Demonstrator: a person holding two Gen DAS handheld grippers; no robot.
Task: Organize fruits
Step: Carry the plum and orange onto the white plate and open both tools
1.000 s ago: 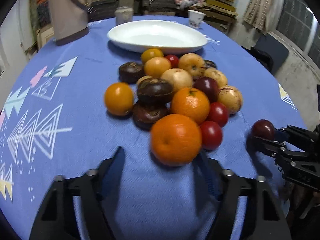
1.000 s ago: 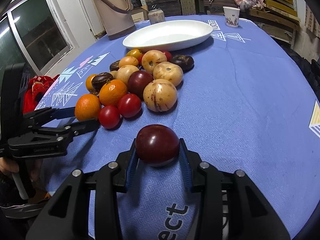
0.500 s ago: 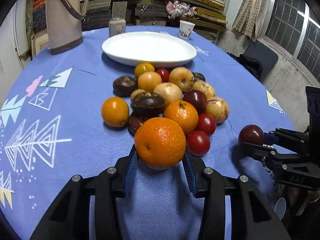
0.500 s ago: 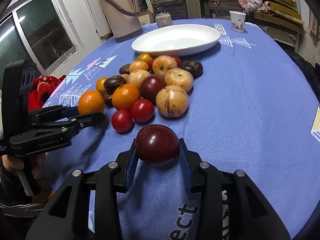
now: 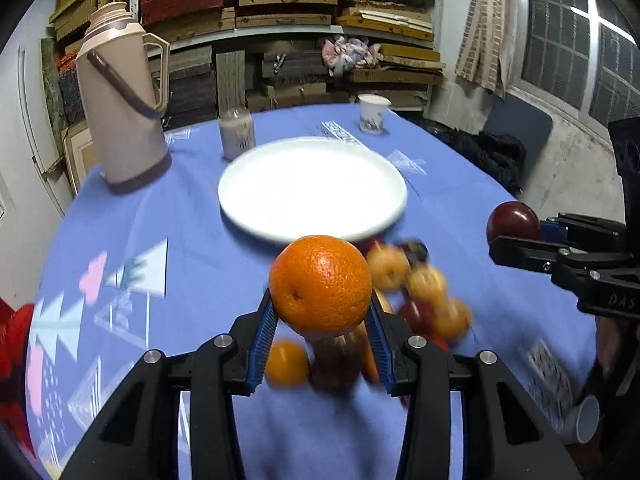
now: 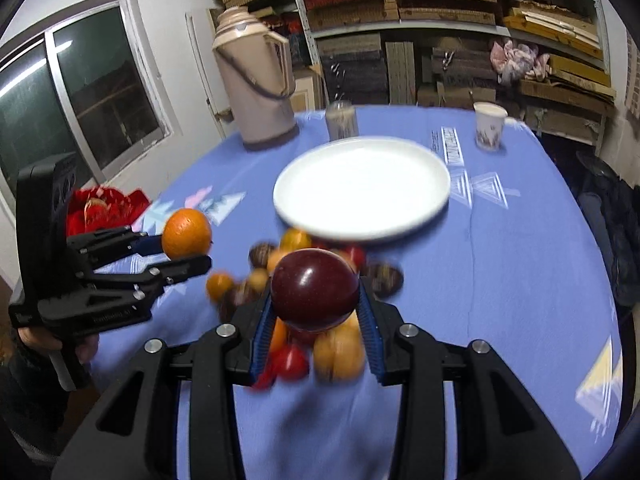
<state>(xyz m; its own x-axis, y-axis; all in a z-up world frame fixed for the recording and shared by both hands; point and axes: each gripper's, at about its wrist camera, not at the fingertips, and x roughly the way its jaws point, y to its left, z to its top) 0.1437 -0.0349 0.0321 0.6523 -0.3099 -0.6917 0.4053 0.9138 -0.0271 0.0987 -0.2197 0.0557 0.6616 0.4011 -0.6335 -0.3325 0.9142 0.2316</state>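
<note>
- blue patterned tablecloth (image 5: 200, 248) covers the round table; it looks farther below both cameras than a second ago, and more of the shelves behind shows.
- tan thermos jug (image 5: 120, 108) stands at the far left edge, upright, in the same spot as before.
- white plate (image 5: 312, 188) lies bare beyond the fruit, now nearer the middle of both views.
- fruit pile (image 5: 416, 292) is blurred and sits under the grippers, on the cloth just in front of the plate; a second ago it was sharp and ahead of them.
- left gripper (image 5: 320, 320) has closed its blue pads on the orange (image 5: 320, 286); a second ago its jaws stood wide around it on the cloth. the orange is now clear of the cloth.
- right gripper (image 6: 316, 316) is clamped on the dark red plum (image 6: 314, 288), as before, now held above the pile.
</note>
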